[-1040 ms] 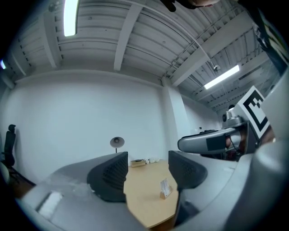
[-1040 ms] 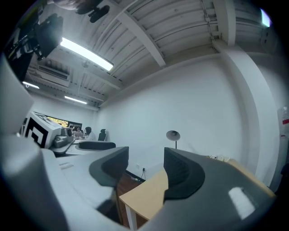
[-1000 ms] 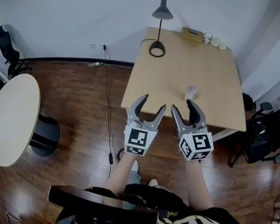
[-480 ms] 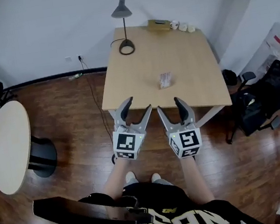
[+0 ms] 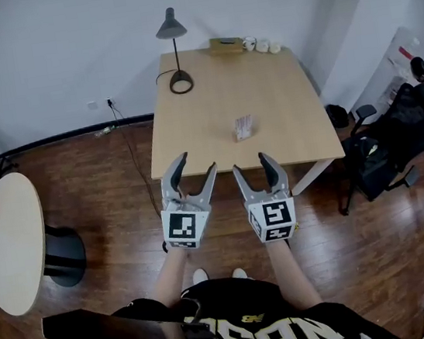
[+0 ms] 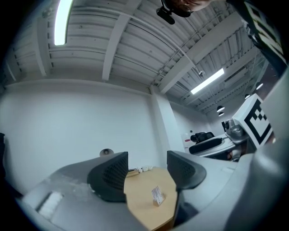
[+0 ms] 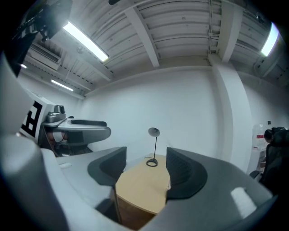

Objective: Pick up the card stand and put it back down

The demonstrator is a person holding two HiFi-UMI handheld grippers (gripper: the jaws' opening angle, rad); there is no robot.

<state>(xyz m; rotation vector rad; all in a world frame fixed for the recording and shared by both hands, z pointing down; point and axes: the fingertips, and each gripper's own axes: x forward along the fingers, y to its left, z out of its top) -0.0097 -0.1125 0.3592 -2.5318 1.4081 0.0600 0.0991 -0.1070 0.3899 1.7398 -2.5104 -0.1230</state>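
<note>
Head view, items largest to smallest, with changes noted.

Desk [image 5: 266, 110]: pale wood. A second ago it sat off to our right and at an angle; it now lies straight ahead and nearly square to us. We read this as having turned to face it, so the approach is under way and no pick has begun.

Left tool [image 5: 196, 167]: held short of the near desk edge, jaws apart and closing a little, nothing between them. It has stayed beside its partner throughout.

Right tool [image 5: 252, 165]: level with the left, jaws released and empty, also short of the desk.

Lamp [image 5: 171, 33]: at the far left corner, upright, well apart from both tools.

Card stand [image 5: 244, 127]: small, upright near the middle of the desk, untouched. Earlier it lay ahead of the right tool; now it sits ahead of the gap between both. The left gripper view frames it [image 6: 157, 195] between the jaws but far off. We judge a forward reach comes next.
</note>
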